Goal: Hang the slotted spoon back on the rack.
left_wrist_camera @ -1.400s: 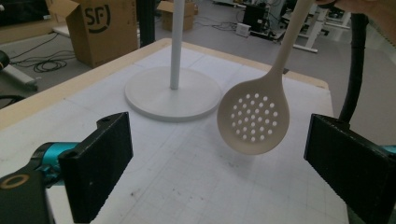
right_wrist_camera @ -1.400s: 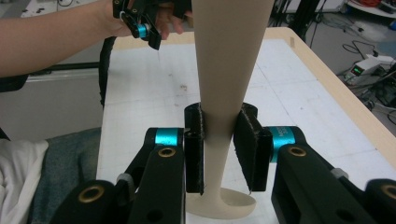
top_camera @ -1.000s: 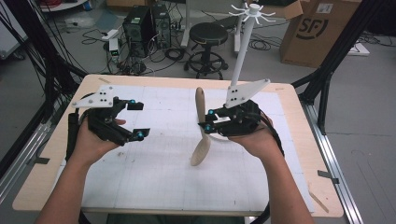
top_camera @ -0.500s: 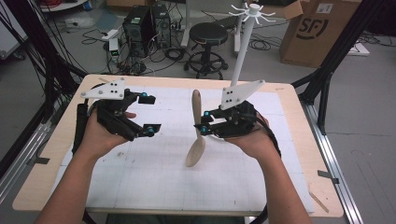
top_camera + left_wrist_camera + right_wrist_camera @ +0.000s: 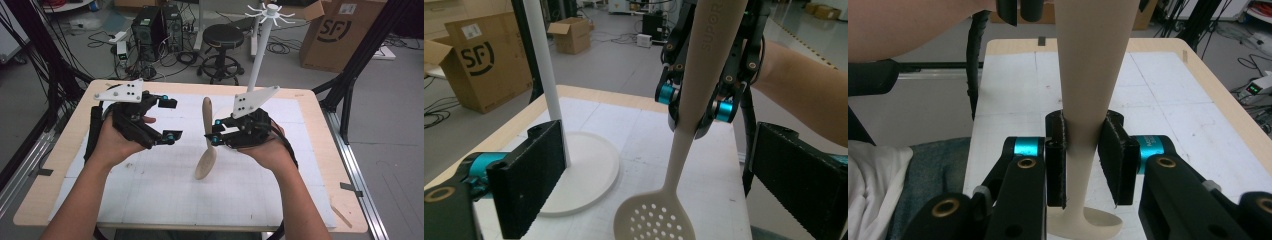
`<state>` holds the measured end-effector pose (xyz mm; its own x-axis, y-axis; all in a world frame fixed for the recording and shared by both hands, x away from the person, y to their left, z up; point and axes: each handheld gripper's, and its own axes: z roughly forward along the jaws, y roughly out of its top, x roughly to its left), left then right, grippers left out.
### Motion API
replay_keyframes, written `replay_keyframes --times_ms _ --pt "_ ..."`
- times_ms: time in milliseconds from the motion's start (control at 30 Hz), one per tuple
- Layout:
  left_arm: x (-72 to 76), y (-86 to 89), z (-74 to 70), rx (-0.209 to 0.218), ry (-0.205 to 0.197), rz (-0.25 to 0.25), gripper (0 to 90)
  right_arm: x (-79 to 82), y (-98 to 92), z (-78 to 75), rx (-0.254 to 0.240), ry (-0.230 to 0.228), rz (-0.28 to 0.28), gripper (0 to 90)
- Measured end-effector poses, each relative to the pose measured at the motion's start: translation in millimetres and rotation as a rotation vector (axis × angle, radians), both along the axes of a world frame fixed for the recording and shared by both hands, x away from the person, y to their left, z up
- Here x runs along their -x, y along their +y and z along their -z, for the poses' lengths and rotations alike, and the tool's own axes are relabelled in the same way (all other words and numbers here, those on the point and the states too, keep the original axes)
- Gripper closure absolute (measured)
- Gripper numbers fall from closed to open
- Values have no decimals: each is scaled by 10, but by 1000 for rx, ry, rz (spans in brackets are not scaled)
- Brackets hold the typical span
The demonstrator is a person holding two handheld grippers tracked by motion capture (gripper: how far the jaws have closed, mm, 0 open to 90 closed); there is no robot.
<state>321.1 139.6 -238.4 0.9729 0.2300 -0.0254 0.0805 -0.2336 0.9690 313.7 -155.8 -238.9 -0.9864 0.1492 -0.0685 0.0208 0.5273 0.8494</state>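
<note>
High view: the right gripper clamps a beige slotted spoon upright at table centre; the left gripper, jaws apart, hangs at nine o'clock. Left gripper view: the white rack stands near, so a swing could knock it. Right gripper view: pads pinch the narrow neck, which may slip. Cartons and cables litter the floor.

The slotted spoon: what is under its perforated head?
Under the slotted spoon, which the right gripper clamps by the handle, lies the white gridded mat. Whether the head touches the mat cannot be told; the mat right beneath it is covered.
</note>
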Motion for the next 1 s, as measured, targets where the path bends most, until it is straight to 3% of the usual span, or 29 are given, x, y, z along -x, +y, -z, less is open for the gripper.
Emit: replay_keyframes --times_ms 167,400,600,1000 --pt "-5 -56 -38 20 2 7 86 -4 20 -2 -6 -2 -7 740" --pt "9 -138 -67 11 -9 18 92 -11 71 5 -7 0 -17 739" --pt "18 -185 -102 17 -22 54 156 -19 91 1 -15 -9 -25 740" --pt "19 -261 -159 29 -29 76 235 -26 117 -1 -17 -11 -28 740"
